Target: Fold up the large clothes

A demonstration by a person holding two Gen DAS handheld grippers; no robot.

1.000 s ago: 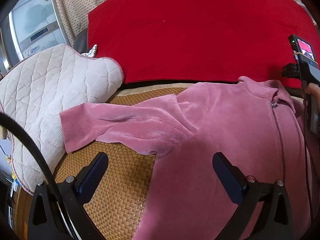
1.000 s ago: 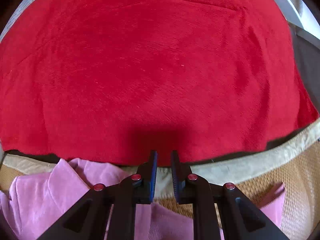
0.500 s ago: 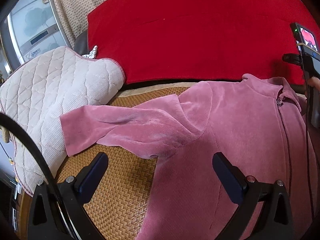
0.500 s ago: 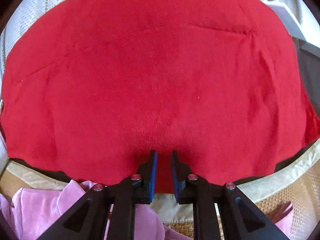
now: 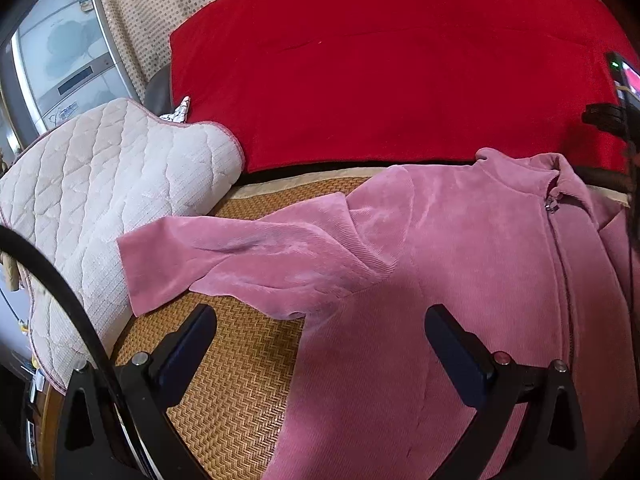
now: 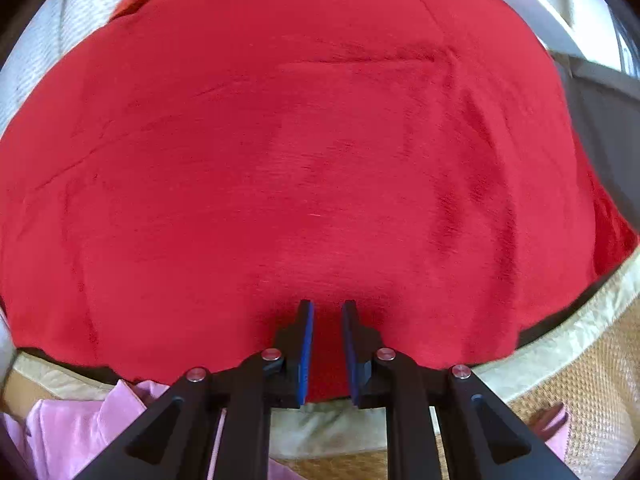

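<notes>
My left tongs [image 5: 320, 344] are spread wide at the bottom of the frame, nothing between them, hovering over the pink jacket [image 5: 460, 280]. The jacket lies flat on the woven mat [image 5: 240, 380], filling the lower right, with its sleeve [image 5: 248, 256] stretched toward the left, its cuff lying on the quilted cushion [image 5: 100, 200]. Its zipper [image 5: 554, 204] and collar sit at the right, just below the red blanket [image 5: 380, 80]. My right tongs [image 6: 327, 310] are opening, a narrow gap between the blue pads [image 6: 307, 354], nothing caught there; they point at the red blanket, and the jacket shows in the lower left corner.
</notes>
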